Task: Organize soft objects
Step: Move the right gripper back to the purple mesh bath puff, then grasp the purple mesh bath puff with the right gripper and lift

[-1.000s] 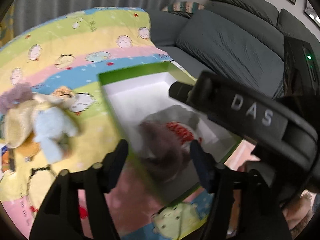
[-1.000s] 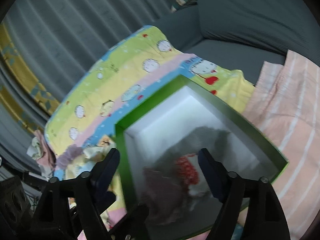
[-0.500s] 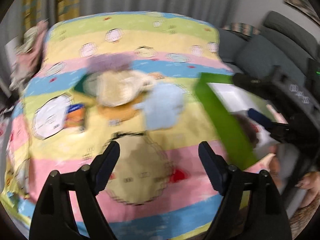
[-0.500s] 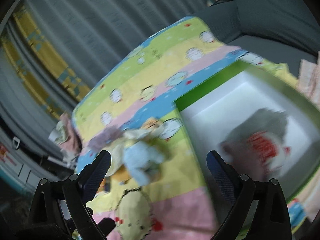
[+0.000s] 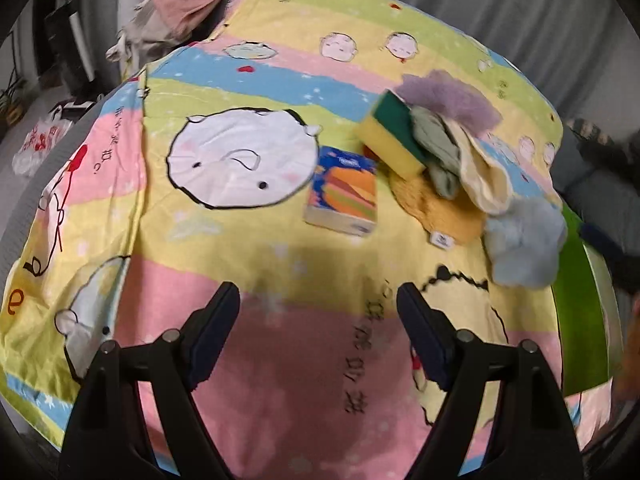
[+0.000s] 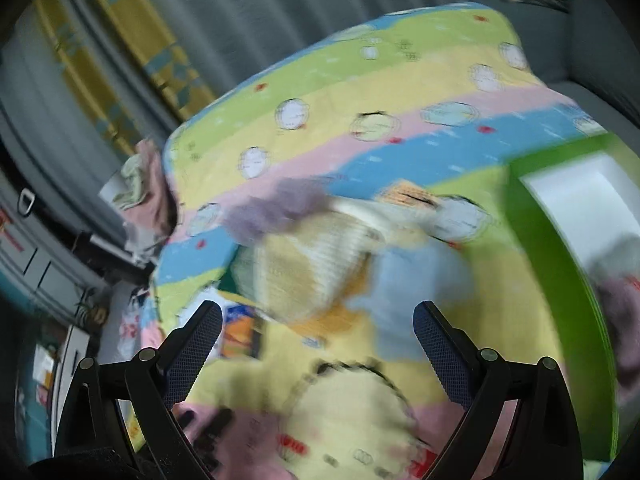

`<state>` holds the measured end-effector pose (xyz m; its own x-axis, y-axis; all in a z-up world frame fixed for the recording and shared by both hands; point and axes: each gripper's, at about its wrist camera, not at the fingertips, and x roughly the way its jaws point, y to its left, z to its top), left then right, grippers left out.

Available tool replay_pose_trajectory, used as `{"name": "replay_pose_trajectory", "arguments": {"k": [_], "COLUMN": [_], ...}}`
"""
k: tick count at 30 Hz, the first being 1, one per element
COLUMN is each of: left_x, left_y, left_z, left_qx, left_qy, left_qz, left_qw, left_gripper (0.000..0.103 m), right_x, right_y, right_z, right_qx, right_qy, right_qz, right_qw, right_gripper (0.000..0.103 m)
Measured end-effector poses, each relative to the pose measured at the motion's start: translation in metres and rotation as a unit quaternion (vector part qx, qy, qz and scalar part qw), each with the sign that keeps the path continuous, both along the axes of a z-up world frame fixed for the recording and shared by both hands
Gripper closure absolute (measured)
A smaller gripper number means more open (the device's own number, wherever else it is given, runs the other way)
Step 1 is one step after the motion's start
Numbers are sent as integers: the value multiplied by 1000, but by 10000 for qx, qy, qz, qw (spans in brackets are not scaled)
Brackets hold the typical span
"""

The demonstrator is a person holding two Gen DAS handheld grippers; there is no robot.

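- Left gripper (image 5: 318,308): jaws spread wide, nothing between them. It hangs over the pink stripe of the cartoon bedsheet (image 5: 248,64). A second ago it faced the green box at close range with a dark soft item under its fingers; it has since swung away to face the loose pile.
- Right gripper (image 6: 318,322): jaws likewise wide apart and empty. It too has turned from the box interior toward the pile; its view is heavily blurred, consistent with motion.
- Green box (image 6: 560,272): at the right edge of the sheet, white inside. A soft item with red markings (image 6: 624,280) lies in it, blurred.
- Items outstanding on the sheet: blue plush toy (image 5: 524,240) touching the box wall; cream knitted piece (image 5: 486,176), grey-green cloth (image 5: 438,152), purple fluffy piece (image 5: 448,96), sponge (image 5: 394,136) and orange round mat (image 5: 440,208), all heaped and overlapping; tissue pack (image 5: 344,192) just beside the heap.
- Assessment: one deposit appears complete. Both tools are free; the next pick is probably the blue plush toy, being nearest the box.
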<state>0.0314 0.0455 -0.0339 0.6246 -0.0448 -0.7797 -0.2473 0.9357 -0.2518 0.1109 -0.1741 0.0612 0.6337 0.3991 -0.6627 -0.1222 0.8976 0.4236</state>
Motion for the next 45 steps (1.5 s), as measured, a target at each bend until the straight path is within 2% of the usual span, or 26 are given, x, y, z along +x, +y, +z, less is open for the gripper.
{"name": "replay_pose_trajectory", "arguments": {"k": [2,6,10,14,16,18,20,21,22,23,26,30,32,34,38,42,45], "left_x": [0,-2,-4,1,2,1,-1,-2,-3,-3,-5,-11,-11,-9,-14,-21,-27], "left_y": [8,28,40,49,53,53,54,54,54,54,54,57,56,57,56,48,43], "left_z": [1,4,8,2,-1,0,2,4,5,6,8,17,18,15,15,18,19], "left_qx": [-51,-274,-416,-287,-369,-378,-329,-330,-337,-339,-384,-681,-588,-521,-653,-457,-512], "left_qy": [-43,-29,-82,79,106,89,63,25,-11,-23,-16,-244,-333,-195,-202,-259,-296], "left_qz": [30,321,366,477,521,462,480,493,499,506,511,506,522,593,630,530,472], "left_qw": [10000,9991,9984,9984,9979,9982,9983,9982,9982,9981,9980,9961,9963,9967,9957,9972,9971], "left_gripper": [23,23,23,23,23,23,23,23,23,23,23,23,23,24,24,24,24], "right_x": [22,60,88,109,117,123,127,128,126,124,112,82,61,37,-23,-65,-85], "right_y": [27,57,71,82,87,93,95,96,95,95,92,76,68,62,57,49,51], "right_z": [2,-10,-9,-15,-18,-24,-30,-33,-34,-35,-26,1,11,19,20,-6,-37], "right_qx": [-115,-15,-555,-797,-976,-1075,-1072,-1052,-1065,-1106,-1020,-384,-139,25,-261,-288,-701], "right_qy": [47,571,404,403,357,366,442,442,422,357,38,-266,-358,-391,-649,-309,-97], "right_qz": [122,210,-126,-36,-109,-59,38,32,20,19,30,120,178,344,535,760,806], "right_qw": [9998,9981,9976,9960,9945,9935,9932,9935,9934,9932,9948,9988,9991,9986,9961,9962,9942], "right_gripper": [6,6,6,6,9,23,46,52,69,84,94,95,95,95,95,95,95]}}
